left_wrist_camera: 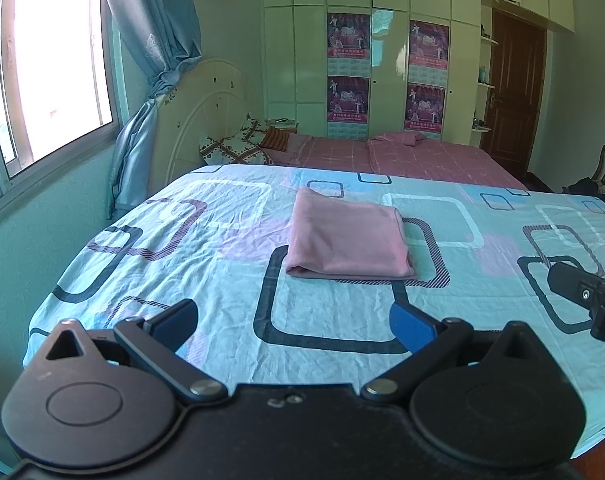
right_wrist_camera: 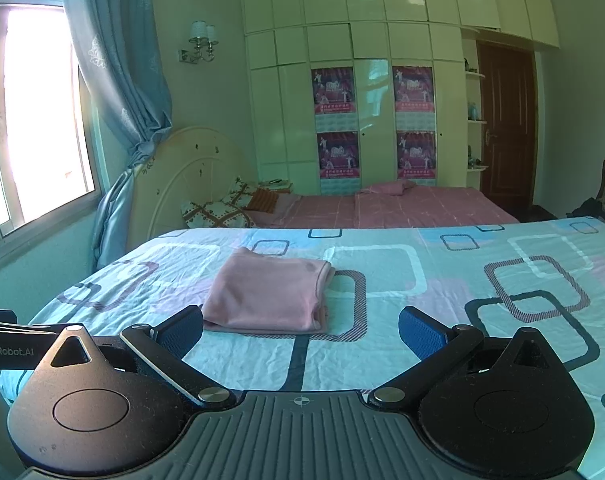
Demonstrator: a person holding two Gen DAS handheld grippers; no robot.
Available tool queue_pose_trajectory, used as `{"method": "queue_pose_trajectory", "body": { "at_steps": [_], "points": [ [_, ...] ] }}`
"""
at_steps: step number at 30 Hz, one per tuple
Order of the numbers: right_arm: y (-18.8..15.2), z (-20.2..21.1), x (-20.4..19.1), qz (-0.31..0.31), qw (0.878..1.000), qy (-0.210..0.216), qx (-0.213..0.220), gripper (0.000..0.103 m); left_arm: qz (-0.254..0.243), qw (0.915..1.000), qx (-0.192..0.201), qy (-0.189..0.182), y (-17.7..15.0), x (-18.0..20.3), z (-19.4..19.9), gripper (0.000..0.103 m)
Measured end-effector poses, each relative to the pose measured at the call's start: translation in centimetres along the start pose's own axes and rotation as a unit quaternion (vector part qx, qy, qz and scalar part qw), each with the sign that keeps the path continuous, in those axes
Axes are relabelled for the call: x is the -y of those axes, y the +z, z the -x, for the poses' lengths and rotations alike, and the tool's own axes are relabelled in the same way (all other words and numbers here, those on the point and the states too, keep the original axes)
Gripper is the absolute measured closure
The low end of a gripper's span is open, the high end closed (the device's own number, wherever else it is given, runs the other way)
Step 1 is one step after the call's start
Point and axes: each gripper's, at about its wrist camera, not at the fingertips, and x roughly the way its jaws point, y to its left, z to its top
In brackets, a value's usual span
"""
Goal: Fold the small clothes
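A: Which step is this?

B: Folding looks finished, I'd judge. The pink garment point(left_wrist_camera: 348, 236) lies as a neat rectangle on the bed sheet point(left_wrist_camera: 190, 248), at twelve o'clock from the left hand-held gripper point(left_wrist_camera: 294, 322), eleven from the right hand-held gripper point(right_wrist_camera: 300, 330).

A: Both empty?

B: Yes, jaws spread wide, clear of the cloth.

A: Next?

B: Probably setting it aside or fetching another piece.

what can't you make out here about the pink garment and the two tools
- Pink garment: its type and inner layers are hidden by its own folds, in both views.
- Right tool: in the left wrist view it is cut off by the right edge.
- Left tool: in the right wrist view only a sliver shows at the left edge.
- Posters on the wardrobe: print too small to read.
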Motion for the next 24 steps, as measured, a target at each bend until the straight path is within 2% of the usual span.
{"method": "queue_pose_trajectory", "body": {
  "at_steps": [16,20,24],
  "points": [
    [-0.1,-0.7,0.2,-0.006,1.0,-0.003,-0.008,0.0,-0.008,0.9999,-0.005,-0.011,0.3,0.3,-1.2,0.002],
    [-0.1,-1.3,0.4,-0.009,1.0,-0.008,-0.011,0.0,-0.015,0.9995,0.018,-0.019,0.2,0.3,-1.8,0.003],
    [-0.3,-2.1,1.1,-0.016,1.0,-0.019,-0.018,0.0,-0.025,0.9994,0.003,-0.022,0.6,0.6,-3.7,0.001]
  ]
}}
